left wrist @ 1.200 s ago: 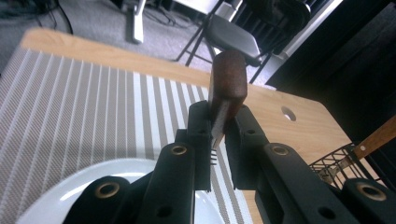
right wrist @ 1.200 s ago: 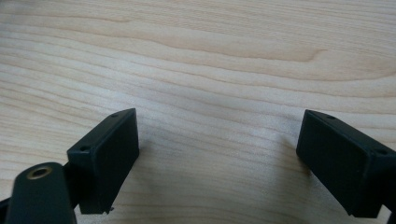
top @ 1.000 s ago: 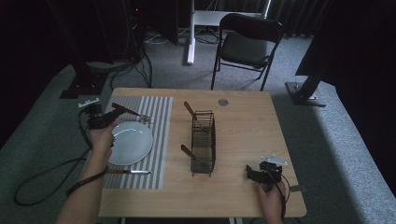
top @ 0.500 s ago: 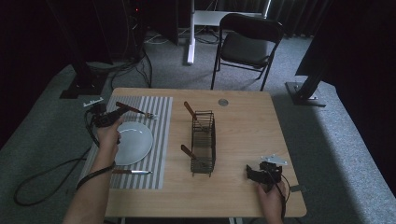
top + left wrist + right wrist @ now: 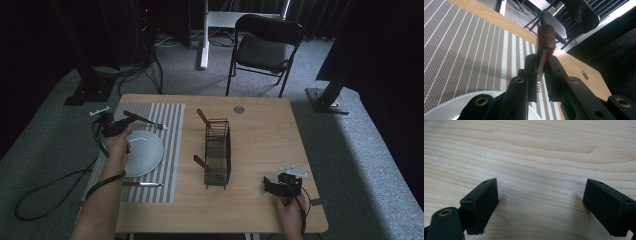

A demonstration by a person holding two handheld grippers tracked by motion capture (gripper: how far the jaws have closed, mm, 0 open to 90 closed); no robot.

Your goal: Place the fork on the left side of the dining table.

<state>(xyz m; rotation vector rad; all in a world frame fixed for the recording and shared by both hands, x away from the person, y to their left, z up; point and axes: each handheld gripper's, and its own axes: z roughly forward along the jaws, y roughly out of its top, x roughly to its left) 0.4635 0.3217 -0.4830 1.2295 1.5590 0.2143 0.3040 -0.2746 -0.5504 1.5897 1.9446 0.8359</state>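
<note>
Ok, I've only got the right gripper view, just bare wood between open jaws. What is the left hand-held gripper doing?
Observer: The left hand-held gripper is shut on a wooden-handled fork, over the striped placemat by the far edge of the plate.
Operator: Any other cutlery out?
Observer: A knife lies on the placemat, on the near side of the plate.
Operator: And the rack?
Observer: The wire rack stands mid-table with two wooden-handled utensils in it.
</note>
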